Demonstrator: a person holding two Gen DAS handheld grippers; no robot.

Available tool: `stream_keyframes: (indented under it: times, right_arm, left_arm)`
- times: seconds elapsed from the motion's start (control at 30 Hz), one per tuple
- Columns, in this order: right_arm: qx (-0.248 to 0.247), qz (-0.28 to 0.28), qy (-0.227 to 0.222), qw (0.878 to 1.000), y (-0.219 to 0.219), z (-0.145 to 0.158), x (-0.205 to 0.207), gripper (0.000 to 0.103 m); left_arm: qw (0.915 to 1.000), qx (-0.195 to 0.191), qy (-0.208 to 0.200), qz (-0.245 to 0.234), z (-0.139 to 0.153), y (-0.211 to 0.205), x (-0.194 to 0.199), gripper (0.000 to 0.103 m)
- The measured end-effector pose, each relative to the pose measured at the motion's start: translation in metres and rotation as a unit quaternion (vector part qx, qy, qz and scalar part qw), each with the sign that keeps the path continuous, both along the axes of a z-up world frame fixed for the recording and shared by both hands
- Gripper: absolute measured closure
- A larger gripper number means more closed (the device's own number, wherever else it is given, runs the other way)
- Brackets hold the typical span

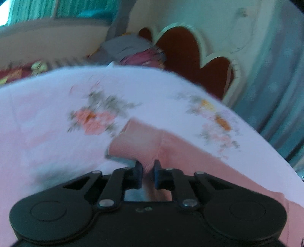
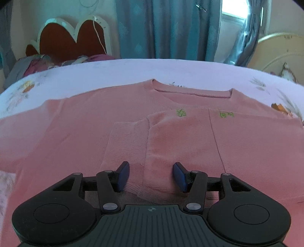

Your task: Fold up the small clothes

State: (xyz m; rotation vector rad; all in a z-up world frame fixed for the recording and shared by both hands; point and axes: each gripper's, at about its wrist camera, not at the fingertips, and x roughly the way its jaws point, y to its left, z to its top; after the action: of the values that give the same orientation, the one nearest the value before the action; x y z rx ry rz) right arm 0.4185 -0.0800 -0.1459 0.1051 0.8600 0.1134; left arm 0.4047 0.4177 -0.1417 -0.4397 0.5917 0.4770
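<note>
Lying flat on a white floral-print bedsheet, the pink ribbed knit sweater is spread front-up w/ its neckline toward the far side and green embroidered characters on the chest. One sleeve is folded across the body, cuff end nearest the right wrist cam.

Right gripper: black frame, blue pads, fingers set wide apart, nothing between them; it hovers low over the folded sleeve's cuff, one pad either side of the sleeve edge. Can't tell if pads touch the fabric.

Left gripper: fingers drawn close together, pinching a fold of the sweater's pink knit fabric at its edge. That view is motion-blurred; the sheet w/ pink and orange flower prints fills most of it.

Beyond the bed: a dark red headboard w/ scalloped cream trim, a heap of grey and magenta clothes beside it, teal curtains behind, a bright window at right, and a cream round-topped furniture piece far right.
</note>
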Motion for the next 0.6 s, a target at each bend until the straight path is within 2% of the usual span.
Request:
stream_keyframes:
  times: [0.13, 0.27, 0.43, 0.6]
  right_arm:
    - [0.016, -0.011, -0.021, 1.000, -0.007, 0.010, -0.007, 0.052]
    - [0.029, -0.019, -0.038, 0.999, -0.019, 0.022, -0.015, 0.052]
    - [0.035, -0.037, -0.050, 0.997, -0.051, 0.035, -0.028, 0.052]
    - [0.027, -0.065, -0.055, 0.996, -0.098, 0.040, -0.050, 0.052]
  left_arm:
    - [0.9963, 0.033, -0.042, -0.067, 0.033, -0.042, -0.001, 0.093]
    - [0.9822, 0.047, -0.082, -0.162, 0.065, -0.108, 0.004, 0.093]
    - [0.9516, 0.020, -0.117, -0.283, 0.088, -0.216, 0.016, 0.093]
    - [0.9113, 0.001, -0.118, -0.394, 0.081, -0.333, 0.022, 0.093]
